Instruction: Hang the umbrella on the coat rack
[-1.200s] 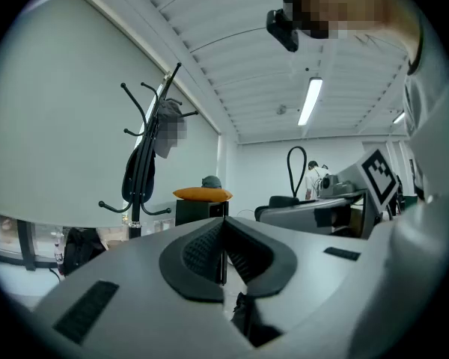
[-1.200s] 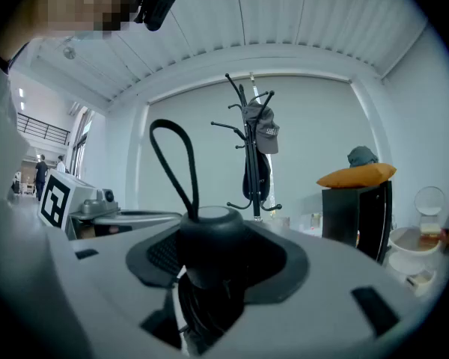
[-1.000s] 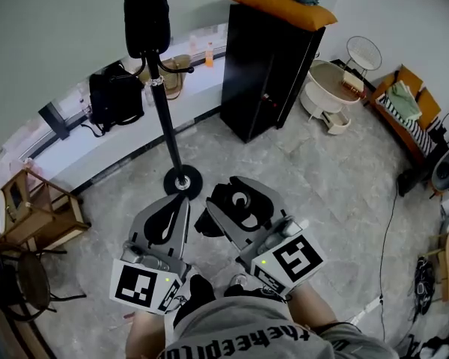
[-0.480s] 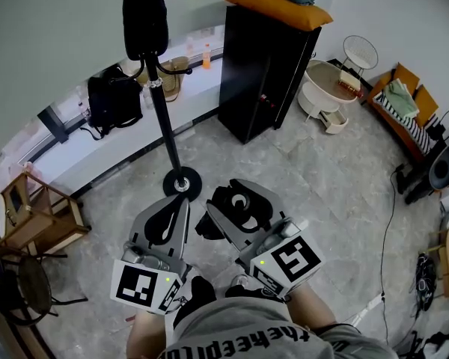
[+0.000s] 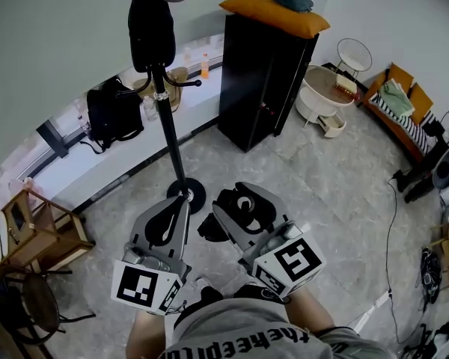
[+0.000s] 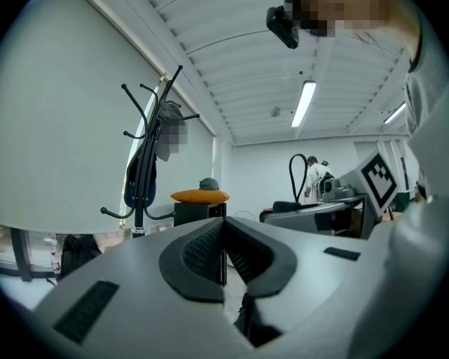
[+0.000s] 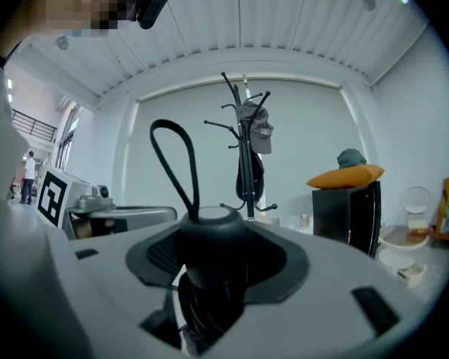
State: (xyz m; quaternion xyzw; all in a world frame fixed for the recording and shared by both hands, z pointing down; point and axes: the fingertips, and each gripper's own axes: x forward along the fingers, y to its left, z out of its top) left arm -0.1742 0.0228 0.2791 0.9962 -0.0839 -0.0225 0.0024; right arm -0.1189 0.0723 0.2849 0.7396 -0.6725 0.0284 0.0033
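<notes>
So right now it's the carry-over bit, I'd say. The right tongs (image 5: 243, 200) are clamped tight on the umbrella (image 5: 226, 209), gripping it by the black handle end, with the folded body hanging under them. It's low in front of the person and well apart from the hooks up top. The left tongs (image 5: 178, 206) are closed flat on themselves with nothing between them, just beside the right ones.

The coat rack (image 5: 169, 129) stands straight ahead, its round foot on the floor just past the tongs.

How I'd do it: the wrist strap (image 7: 172, 163) sticks up as an open loop, and that's probably what goes over a hook. Get closer first, then lift high and aim the loop at a bare prong. The upper left hook (image 7: 217, 124) looks free, so do the low ones (image 5: 191, 84). Come at the prong tip from outside and drop the loop past the upturned end before letting go. If the loop flops shut, the left tongs could hold it open. Don't knock the pole, it looks top-heavy.

Count:
- umbrellas: 1
- coat racks: 1, with two tiers of hooks (can't count the prongs reliably)
- things already on it: 2, a grey cap (image 7: 260, 129) and a long black bag or garment (image 5: 151, 32)
- tongs: 2
</notes>
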